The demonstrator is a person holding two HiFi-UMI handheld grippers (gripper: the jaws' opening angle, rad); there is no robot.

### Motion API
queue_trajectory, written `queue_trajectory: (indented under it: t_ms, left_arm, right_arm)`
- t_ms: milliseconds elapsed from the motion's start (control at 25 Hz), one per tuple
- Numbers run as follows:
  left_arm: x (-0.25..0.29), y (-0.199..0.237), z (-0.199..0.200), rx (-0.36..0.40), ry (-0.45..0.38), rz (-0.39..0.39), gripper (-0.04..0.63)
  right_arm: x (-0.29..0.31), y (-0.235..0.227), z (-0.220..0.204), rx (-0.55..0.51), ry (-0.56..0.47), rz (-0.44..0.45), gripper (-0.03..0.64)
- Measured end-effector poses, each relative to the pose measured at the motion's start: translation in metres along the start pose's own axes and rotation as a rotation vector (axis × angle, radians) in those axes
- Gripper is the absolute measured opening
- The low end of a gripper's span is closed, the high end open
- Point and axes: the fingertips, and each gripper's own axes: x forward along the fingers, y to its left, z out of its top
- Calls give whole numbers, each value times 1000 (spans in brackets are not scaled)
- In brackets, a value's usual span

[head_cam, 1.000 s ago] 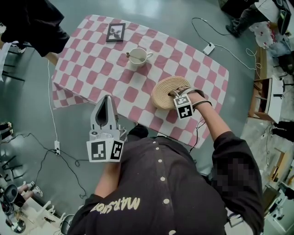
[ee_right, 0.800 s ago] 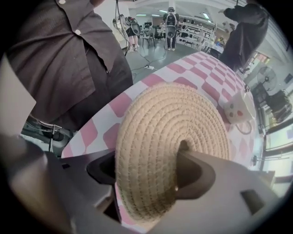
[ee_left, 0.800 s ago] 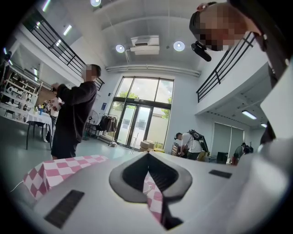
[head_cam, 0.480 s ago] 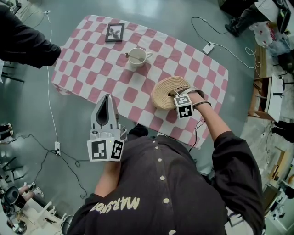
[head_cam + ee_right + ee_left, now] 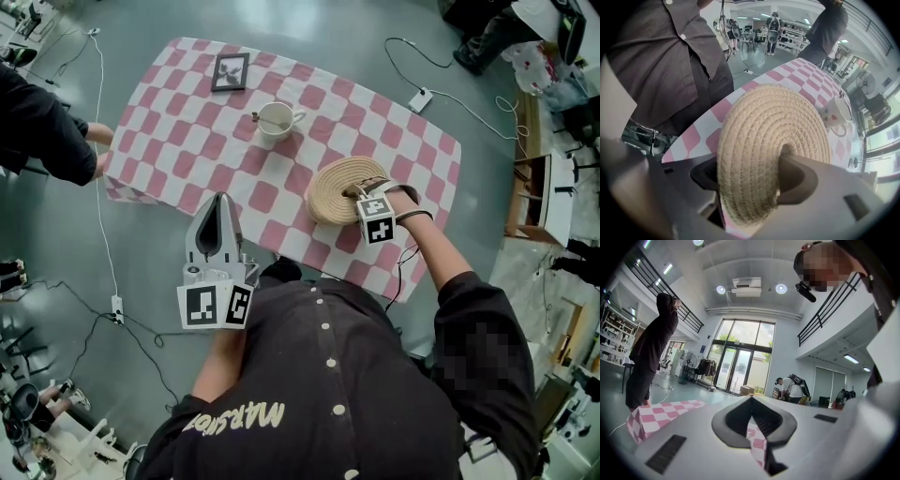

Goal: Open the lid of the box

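A round woven rope box with its lid (image 5: 339,186) on stands on the pink checked tablecloth (image 5: 187,141), near the front right. My right gripper (image 5: 362,193) points steeply down onto the lid's near side. In the right gripper view the lid (image 5: 768,131) fills the gap of the right gripper (image 5: 750,177): one jaw is against the rim, the other on top by the centre. The jaws have just been closing and now press on the lid. My left gripper (image 5: 218,201) hovers level before the table's front edge, its jaws together in the left gripper view (image 5: 751,400) with nothing held.
A white cup with a spoon (image 5: 275,119) stands mid-table and a small picture frame (image 5: 230,71) lies at the far edge. A bystander's arm (image 5: 56,141) is at the table's left corner. Cables and a power adapter (image 5: 420,99) lie on the floor.
The bystander at the left has moved nearer along the table's left edge, a hand now at its corner. Both grippers look unmoved in the head view.
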Motion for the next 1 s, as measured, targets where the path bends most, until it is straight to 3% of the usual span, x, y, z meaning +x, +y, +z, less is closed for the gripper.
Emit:
queue_trajectory:
  t_ms: [360, 600, 1000]
  left_arm:
    - [2, -12, 6, -1, -29, -32, 9]
    - [6, -24, 10, -1, -46, -64, 9]
    - [16, -34, 17, 10, -65, -103, 9]
  right_arm:
    - [-31, -9, 7, 87, -82, -78, 308]
    - [-68, -17, 17, 178, -190, -186, 307]
    - [-180, -45, 24, 518, -501, -530, 307]
